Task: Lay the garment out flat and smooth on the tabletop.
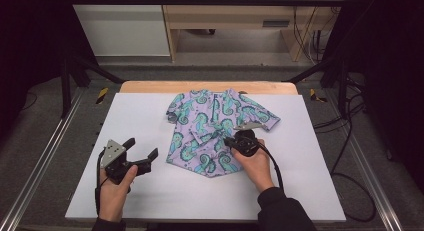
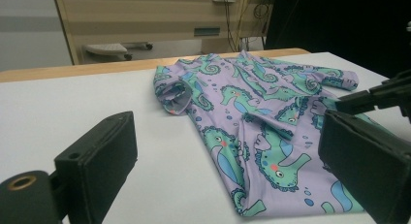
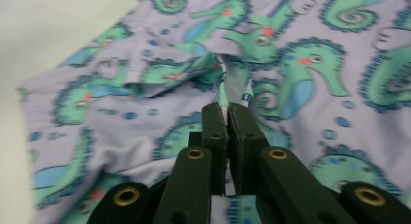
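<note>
right claw (image 3: 227, 112) clamped on shirt (image 1: 215, 128) fold, pinched edge hidden; left claw (image 1: 142, 153) apart over table (image 1: 300, 191).

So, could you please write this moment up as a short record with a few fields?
garment: small purple shirt with seahorse print, lying on the table, partly folded
surface: white table top
right gripper: jaws shut, pinching a fold of the fabric near the shirt's middle
left gripper: jaws open, holding nothing, above the table to the left of the shirt, pointing toward it
left sleeve area: sleeve opening rumpled, facing the left gripper
</note>
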A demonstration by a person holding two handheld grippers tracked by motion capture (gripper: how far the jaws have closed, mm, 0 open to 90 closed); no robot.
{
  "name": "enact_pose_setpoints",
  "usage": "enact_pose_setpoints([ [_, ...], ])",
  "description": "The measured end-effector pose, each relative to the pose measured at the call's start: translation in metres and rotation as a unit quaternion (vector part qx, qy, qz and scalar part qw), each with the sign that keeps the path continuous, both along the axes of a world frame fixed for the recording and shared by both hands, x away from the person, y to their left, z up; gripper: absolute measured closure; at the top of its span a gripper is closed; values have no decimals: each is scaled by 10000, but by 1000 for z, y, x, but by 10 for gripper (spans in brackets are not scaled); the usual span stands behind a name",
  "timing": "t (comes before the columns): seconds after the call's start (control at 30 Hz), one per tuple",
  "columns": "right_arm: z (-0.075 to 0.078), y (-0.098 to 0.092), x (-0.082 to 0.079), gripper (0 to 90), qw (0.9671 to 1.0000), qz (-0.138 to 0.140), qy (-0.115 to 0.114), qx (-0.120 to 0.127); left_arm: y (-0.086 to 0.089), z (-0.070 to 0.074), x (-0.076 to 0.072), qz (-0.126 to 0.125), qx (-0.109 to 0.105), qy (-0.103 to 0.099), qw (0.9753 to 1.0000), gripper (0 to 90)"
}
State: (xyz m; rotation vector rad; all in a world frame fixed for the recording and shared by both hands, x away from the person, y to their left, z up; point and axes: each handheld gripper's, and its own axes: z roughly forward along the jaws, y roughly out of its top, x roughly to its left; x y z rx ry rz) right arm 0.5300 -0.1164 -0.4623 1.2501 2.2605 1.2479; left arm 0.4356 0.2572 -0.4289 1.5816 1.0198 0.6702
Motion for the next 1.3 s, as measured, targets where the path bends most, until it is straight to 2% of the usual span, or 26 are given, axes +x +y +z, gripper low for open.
enact_pose_setpoints([
  [0.13, 3, 16, -22, 865, 9991, 412, -87, 71, 2, 1, 0, 4, 14, 10, 10000, 75],
  [0.3, -1, 38, -62, 865, 9939, 1077, -240, -2, 3, 1, 0, 7, 22, 94, 10000, 87],
  [0.5, -11, 52, -105, 865, 9878, 1529, -243, -166, -3, 3, -2, -97, 105, 133, 9998, 99],
  [0.63, -15, 58, -124, 865, 9838, 1771, -235, -166, -8, 3, -2, -167, 152, 168, 9996, 99],
  [0.77, -20, 69, -136, 865, 9790, 2026, -138, -174, -10, 1, -3, -238, 173, 256, 9992, 104],
  [0.87, -25, 79, -141, 864, 9756, 2174, -100, -276, -12, 1, -3, -305, 226, 301, 9988, 118],
  [1.03, -27, 85, -141, 854, 9747, 2217, -105, -249, -24, -4, -2, -576, 436, 473, 9963, 138],
  [1.1, -26, 84, -141, 777, 9736, 2270, -84, -242, -29, -8, -1, -701, 516, 565, 9946, 150],
  [1.2, -23, 80, -144, 626, 9748, 2209, -61, -299, -40, -14, 0, -879, 625, 635, 9921, 174],
  [1.3, -20, 73, -147, 530, 9764, 2126, -102, -366, -54, -22, 1, -1087, 813, 757, 9878, 201],
])
